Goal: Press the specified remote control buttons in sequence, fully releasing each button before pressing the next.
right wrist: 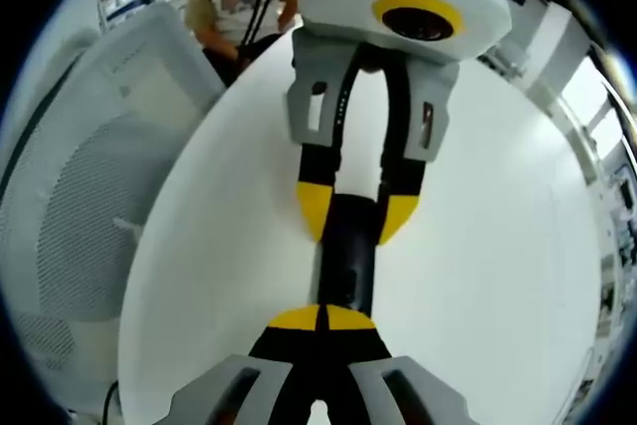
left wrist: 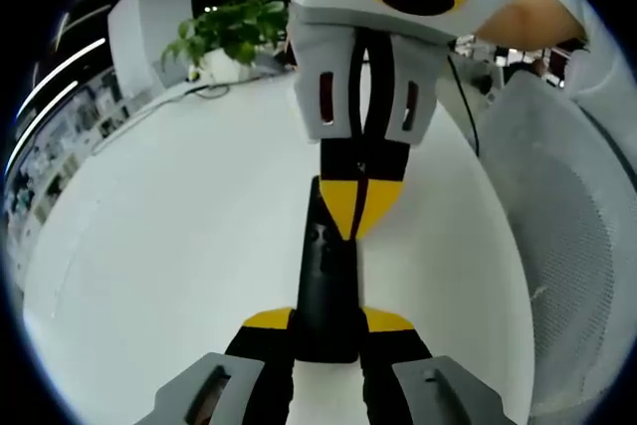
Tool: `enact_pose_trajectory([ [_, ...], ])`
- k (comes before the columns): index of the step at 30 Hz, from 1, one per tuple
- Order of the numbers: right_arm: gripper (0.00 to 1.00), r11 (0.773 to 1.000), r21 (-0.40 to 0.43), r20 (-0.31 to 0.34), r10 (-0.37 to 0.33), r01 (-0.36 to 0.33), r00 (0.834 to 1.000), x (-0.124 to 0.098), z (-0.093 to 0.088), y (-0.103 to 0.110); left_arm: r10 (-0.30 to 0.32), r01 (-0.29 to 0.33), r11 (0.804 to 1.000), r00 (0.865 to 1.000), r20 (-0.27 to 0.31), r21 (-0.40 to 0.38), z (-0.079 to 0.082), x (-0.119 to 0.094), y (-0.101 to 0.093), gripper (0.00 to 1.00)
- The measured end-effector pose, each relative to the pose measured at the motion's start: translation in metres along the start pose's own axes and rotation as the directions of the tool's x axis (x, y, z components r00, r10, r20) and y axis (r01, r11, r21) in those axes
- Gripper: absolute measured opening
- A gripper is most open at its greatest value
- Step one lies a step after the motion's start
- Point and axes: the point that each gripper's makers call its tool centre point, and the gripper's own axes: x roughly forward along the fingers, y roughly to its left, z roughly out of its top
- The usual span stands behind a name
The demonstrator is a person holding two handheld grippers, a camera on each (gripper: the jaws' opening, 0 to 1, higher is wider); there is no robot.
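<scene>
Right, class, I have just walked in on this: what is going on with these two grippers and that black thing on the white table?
A person is working a black remote control that lies on a white table with two handheld grippers. The left gripper clamps the near end of the remote between its yellow-tipped jaws and steadies it. The right gripper, jaws shut together, points its tips down onto the remote's upper face, as if pressing a button. A potted plant stands at the far edge.

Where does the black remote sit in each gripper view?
Left gripper view: remote at bottom centre, clamped between the left gripper fingers, the right gripper closed on top.
Right gripper view: remote centre, below the tips.
Shared landmark: white table.
</scene>
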Motion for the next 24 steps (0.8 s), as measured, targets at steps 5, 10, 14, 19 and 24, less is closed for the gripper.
enact_pose_trajectory([
  [5,0.0,1.0,-0.004,-0.001,-0.004,0.004,1.0,0.0,0.0,0.0,0.001,-0.001,1.0,1.0,-0.001,0.001,0.0,0.0,0.0,0.24],
  [10,0.0,1.0,-0.005,-0.004,-0.011,0.011,1.0,-0.001,0.001,0.0,0.001,-0.001,1.0,1.0,0.002,0.003,0.0,0.0,0.0,0.24],
  [14,0.0,1.0,-0.011,-0.008,-0.017,0.017,1.0,-0.001,0.001,0.001,0.002,-0.002,1.0,1.0,0.003,0.001,0.0,0.0,0.0,0.24],
  [19,0.0,0.999,-0.018,0.0,-0.032,0.032,0.999,-0.007,0.005,0.0,0.005,-0.005,1.0,1.0,0.003,0.0,0.0,0.0,0.0,0.24],
  [24,0.0,0.999,-0.018,-0.002,-0.044,0.044,0.999,-0.011,0.004,-0.001,0.005,-0.005,1.0,1.0,0.007,0.0,0.0,-0.001,0.001,0.24],
])
